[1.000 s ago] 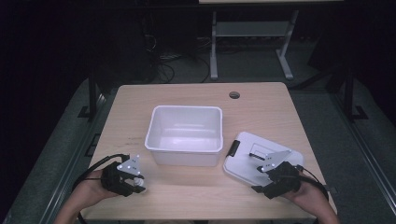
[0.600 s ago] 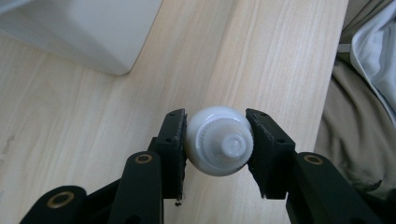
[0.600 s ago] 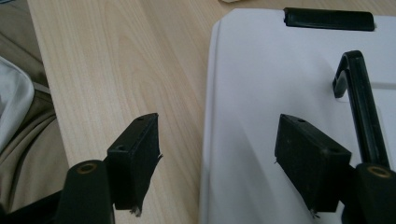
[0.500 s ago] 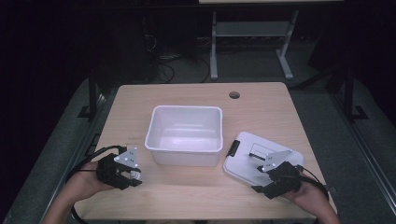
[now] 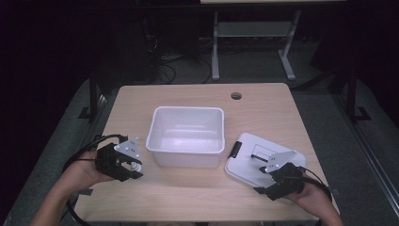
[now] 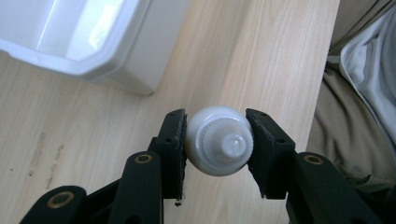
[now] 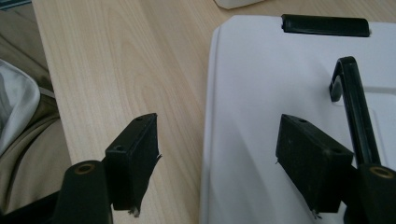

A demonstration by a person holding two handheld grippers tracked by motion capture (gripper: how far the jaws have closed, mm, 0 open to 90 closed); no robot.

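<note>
We see a small white bottle [image 6: 218,141], rounded, its ribbed cap facing us, lifted clear above the tabletop's [image 5: 188,193] near left corner, beside the white bin [image 5: 186,135].

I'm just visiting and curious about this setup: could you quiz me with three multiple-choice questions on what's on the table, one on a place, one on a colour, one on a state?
1. Where does the lid lie?
A. On the bin
B. Flat on the table, right of the bin
C. On the floor

2. What colour is the bin?
A. White
B. Red
C. Blue

3. What is the left gripper doing?
A. Standing open with nothing in it
C. Clamped on the bin's rim
B. Shut on a small white bottle

Answers: 1 B, the high view shows it lying on the wood beside the bin. 2 A, its walls and floor are white. 3 B, the left gripper view shows both pads pressing the small white bottle.
</note>
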